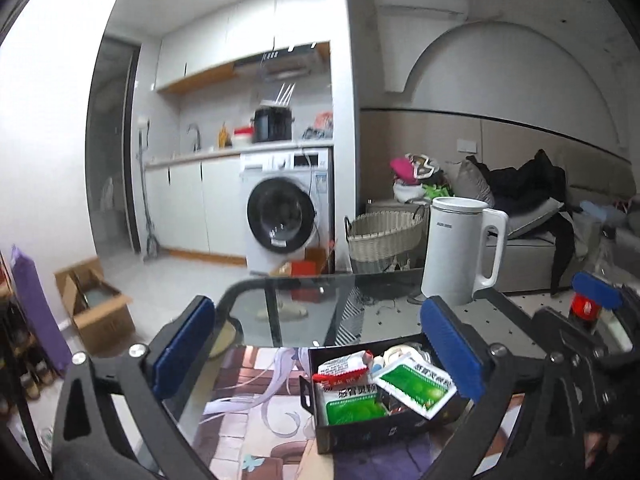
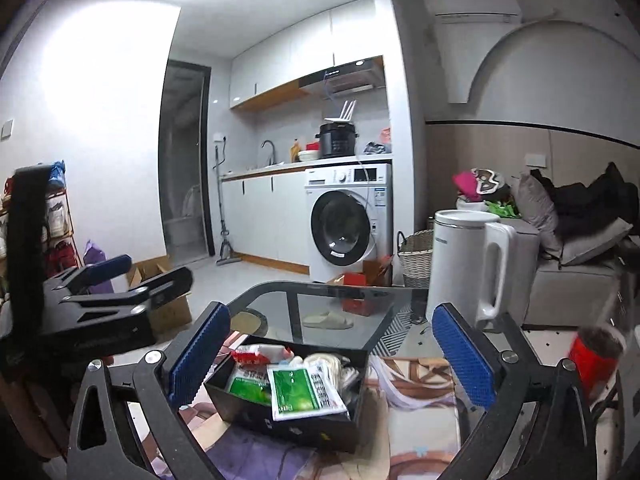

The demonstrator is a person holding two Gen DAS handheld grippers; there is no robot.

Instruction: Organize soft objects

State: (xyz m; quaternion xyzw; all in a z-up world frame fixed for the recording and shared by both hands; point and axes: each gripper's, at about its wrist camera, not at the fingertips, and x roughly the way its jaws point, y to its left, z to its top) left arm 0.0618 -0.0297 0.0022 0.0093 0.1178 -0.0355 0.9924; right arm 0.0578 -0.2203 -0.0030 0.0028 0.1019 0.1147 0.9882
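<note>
A black open box (image 1: 360, 428) (image 2: 256, 416) sits on a printed mat (image 1: 256, 400) (image 2: 412, 392) on the glass table. It holds soft packets: green-and-white sachets (image 1: 416, 388) (image 2: 300, 392), a red-and-white packet (image 1: 344, 368) (image 2: 256, 354) and white rolled items (image 2: 332, 364). My left gripper (image 1: 316, 356) is open and empty, held above and in front of the box. My right gripper (image 2: 328, 360) is open and empty, also hovering over the box. The left gripper also shows at the left of the right wrist view (image 2: 104, 292).
A white electric kettle (image 1: 464, 248) (image 2: 468, 264) stands at the table's far edge. A red-capped container (image 1: 584, 308) (image 2: 592, 360) is at the right. Beyond are a washing machine (image 1: 284, 216), a wicker basket (image 1: 384, 236), a cardboard box (image 1: 96, 304) and a sofa (image 2: 580, 264).
</note>
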